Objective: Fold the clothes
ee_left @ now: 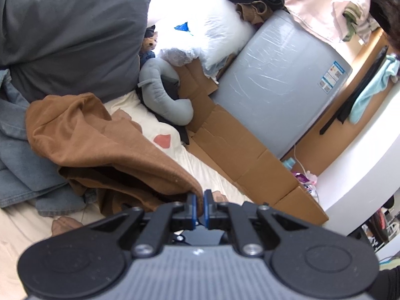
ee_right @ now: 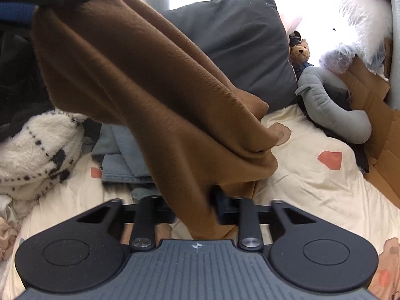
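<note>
Looking along the left gripper, its jaws pinch a corner of the brown garment, which trails toward ten o'clock over jeans and the bed sheet. From the right gripper, the same cloth runs taut from eleven o'clock down between its jaws, closed on it; a grey pillow sits behind.

The brown garment is soft, matt fleecy cloth with a fine woven grain. Both grippers are matt black plastic with shiny metal screws. Lower left, denim looks coarse. The cardboard at right is dull, creased paper; the grey panel wears glossy, wrinkled film.
</note>
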Motion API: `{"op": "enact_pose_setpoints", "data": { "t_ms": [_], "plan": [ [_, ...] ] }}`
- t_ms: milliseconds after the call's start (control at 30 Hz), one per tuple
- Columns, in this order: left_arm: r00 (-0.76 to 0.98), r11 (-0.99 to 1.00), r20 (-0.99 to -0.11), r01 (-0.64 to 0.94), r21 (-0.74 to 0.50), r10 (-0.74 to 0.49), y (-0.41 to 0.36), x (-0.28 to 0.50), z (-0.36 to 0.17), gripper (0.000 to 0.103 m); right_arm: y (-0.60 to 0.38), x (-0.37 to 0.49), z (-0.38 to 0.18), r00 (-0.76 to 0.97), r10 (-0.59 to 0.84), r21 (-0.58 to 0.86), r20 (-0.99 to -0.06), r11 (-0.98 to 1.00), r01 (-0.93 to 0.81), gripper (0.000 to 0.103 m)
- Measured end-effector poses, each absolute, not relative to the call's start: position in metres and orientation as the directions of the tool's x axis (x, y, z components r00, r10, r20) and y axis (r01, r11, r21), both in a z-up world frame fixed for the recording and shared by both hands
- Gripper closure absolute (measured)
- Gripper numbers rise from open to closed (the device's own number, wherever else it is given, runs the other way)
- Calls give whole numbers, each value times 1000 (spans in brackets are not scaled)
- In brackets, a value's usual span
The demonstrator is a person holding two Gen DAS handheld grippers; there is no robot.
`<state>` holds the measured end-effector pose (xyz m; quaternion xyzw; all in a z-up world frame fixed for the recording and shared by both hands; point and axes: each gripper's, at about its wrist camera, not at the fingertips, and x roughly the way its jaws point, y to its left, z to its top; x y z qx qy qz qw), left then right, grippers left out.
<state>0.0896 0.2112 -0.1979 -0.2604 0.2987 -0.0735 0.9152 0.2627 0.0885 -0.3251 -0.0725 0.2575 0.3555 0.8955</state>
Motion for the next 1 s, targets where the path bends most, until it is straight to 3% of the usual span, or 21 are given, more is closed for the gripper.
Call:
{"op": "enact_pose_setpoints", "data": {
  "t_ms": [33, 533, 1000],
  "plan": [
    [809, 856, -513, -23, -517, -288, 211, 90, -199, 98, 85, 264, -325, 608, 603, 67, -516, 736, -674, 101],
    [806, 843, -492, 15, -537, -328, 200, 102, -208, 97, 10, 235, -302, 469, 630, 144, -619, 678, -720, 101],
    [731, 811, -487, 155, -564, -478, 143, 150, -228, 97, -67, 185, -278, 390, 634, 248, -668, 684, -686, 101]
  ]
}}
